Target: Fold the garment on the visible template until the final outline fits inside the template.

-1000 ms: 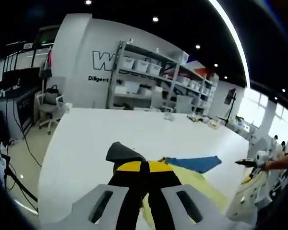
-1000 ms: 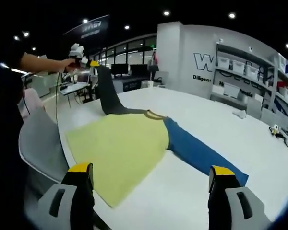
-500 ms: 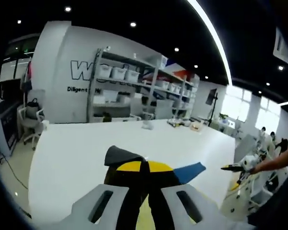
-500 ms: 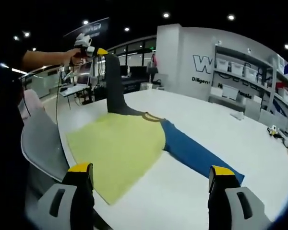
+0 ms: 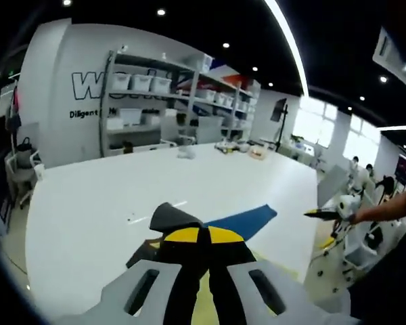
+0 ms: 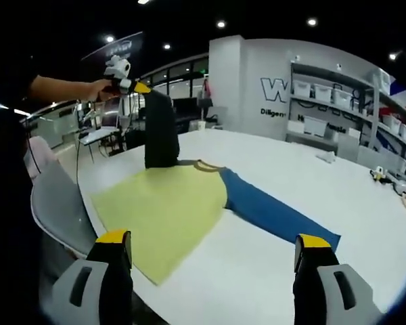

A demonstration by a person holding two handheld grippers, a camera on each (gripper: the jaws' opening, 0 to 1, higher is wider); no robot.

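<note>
— On the white surface (image 6: 271, 264), where does the garment (image 6: 169, 210) lie?

— Spread flat, yellow body toward the near edge, blue sleeve (image 6: 274, 217) stretched away from the body. The grey sleeve (image 6: 161, 128) is off the surface, hanging straight from the left gripper (image 6: 139, 88) above the collar end.

— Has that changed?

— Yes. A second ago the grey sleeve slanted out past the garment's side; now it has been carried up and over the body, nearly upright.

— And the left gripper's jaws?

— Pressed together on the grey sleeve; in the left gripper view grey cloth (image 5: 174, 217) pokes out beyond the yellow tips of the left gripper (image 5: 198, 235).

— The right gripper (image 6: 213, 252)?

— Jaws wide apart, hovering short of the garment's near edge, gripping nothing, much as before.
</note>
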